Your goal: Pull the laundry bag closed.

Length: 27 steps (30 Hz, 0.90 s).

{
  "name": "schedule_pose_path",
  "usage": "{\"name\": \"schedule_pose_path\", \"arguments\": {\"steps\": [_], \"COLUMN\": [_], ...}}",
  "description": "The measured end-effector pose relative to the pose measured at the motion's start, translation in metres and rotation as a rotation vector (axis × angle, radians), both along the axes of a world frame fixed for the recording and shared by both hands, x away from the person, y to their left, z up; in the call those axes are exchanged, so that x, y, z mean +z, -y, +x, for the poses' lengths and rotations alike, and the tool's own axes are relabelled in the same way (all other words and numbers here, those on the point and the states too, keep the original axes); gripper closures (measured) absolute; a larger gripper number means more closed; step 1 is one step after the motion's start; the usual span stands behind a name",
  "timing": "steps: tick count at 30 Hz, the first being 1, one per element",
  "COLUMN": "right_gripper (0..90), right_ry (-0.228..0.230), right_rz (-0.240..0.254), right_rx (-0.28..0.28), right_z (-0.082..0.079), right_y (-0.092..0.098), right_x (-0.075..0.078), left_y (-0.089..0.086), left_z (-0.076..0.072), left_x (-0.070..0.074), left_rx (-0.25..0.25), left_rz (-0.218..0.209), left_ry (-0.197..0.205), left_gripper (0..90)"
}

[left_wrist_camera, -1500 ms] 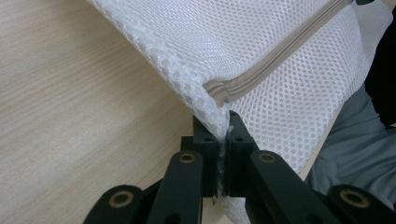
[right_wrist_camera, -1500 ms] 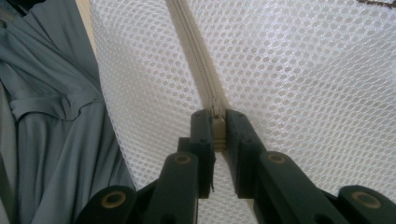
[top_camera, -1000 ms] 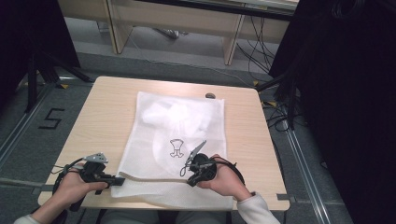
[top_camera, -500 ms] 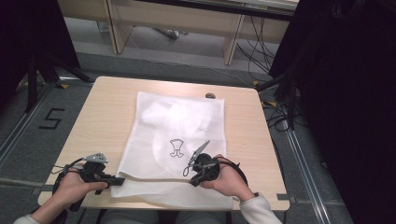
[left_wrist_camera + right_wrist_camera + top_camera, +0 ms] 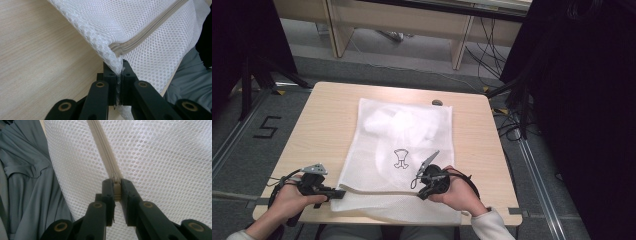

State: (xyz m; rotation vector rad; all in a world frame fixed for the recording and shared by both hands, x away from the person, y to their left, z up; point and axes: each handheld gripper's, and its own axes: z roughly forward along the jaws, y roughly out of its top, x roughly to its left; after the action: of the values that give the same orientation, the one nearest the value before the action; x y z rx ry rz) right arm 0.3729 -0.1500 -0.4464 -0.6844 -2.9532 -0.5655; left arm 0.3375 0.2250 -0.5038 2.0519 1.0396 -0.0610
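Mesh laundry bag (image 5: 399, 150) on table (image 5: 327, 125), left gripper (image 5: 119, 72) jaws pinching its corner, right gripper (image 5: 117, 190) jaws clamping zipper (image 5: 106, 152).

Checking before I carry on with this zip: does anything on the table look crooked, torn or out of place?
Nothing stands out. The white mesh laundry bag lies flat on the table, its near edge slightly over the table's edge. The left gripper pinches its corner; the right gripper is shut on the zipper pull.

Beyond the hand-held grippers a light wooden table (image 5: 327, 125) carries a small dark object (image 5: 437, 102) at its far edge, a floor mark "5" (image 5: 266, 127) lies off their left, and cables (image 5: 492, 60) trail beyond.
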Motion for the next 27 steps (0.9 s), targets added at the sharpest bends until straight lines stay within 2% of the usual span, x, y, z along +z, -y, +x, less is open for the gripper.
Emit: {"name": "schedule_pose_path", "arguments": {"steps": [5,7,9,16,17,18,19,22,24,25,26,27], "right_gripper": [82.3,82.3,82.3,82.3,82.3,82.3,82.3,82.3,82.4,82.4,82.3,82.4], "right_ry": [0.001,0.000,-0.012,0.004,0.004,-0.011,0.000,-0.010,-0.002,-0.002,-0.006,0.005], "right_rz": [0.002,0.001,0.010,-0.002,0.005,0.010,0.003,0.006,0.001,0.001,0.003,-0.002], "right_rx": [0.008,-0.004,-0.005,-0.003,0.000,-0.005,-0.005,-0.005,-0.017,-0.017,-0.013,-0.016], "right_z": [0.000,0.000,-0.001,-0.001,0.000,-0.001,-0.001,-0.001,-0.001,-0.001,-0.002,-0.001], "right_y": [0.003,0.004,0.005,0.006,0.007,0.008,0.008,0.010,0.012,0.012,0.012,0.013], "right_x": [0.000,0.000,0.001,0.001,0.001,0.002,0.002,0.002,0.002,0.002,0.002,0.001], "left_y": [0.000,-0.001,-0.001,-0.001,-0.001,-0.001,-0.001,-0.002,-0.001,-0.001,-0.001,-0.002], "left_z": [0.000,0.000,0.001,0.001,0.000,0.000,0.000,0.001,0.000,0.000,0.000,0.000], "left_x": [0.000,0.001,0.001,0.002,0.001,0.001,0.002,0.002,0.000,0.001,0.000,0.002], "left_rx": [0.000,-0.006,-0.011,-0.012,-0.002,0.000,-0.007,-0.012,0.007,0.006,0.010,-0.008], "left_rz": [0.000,0.017,0.006,0.007,0.000,0.002,0.015,0.008,-0.009,0.004,-0.008,0.002], "left_ry": [0.000,-0.010,-0.015,-0.017,-0.007,-0.005,-0.011,-0.015,0.003,0.000,-0.001,-0.018], "left_gripper": [85.5,85.5,85.5,85.5,85.5,85.5,85.5,85.5,85.5,85.5,85.5,85.5]}}
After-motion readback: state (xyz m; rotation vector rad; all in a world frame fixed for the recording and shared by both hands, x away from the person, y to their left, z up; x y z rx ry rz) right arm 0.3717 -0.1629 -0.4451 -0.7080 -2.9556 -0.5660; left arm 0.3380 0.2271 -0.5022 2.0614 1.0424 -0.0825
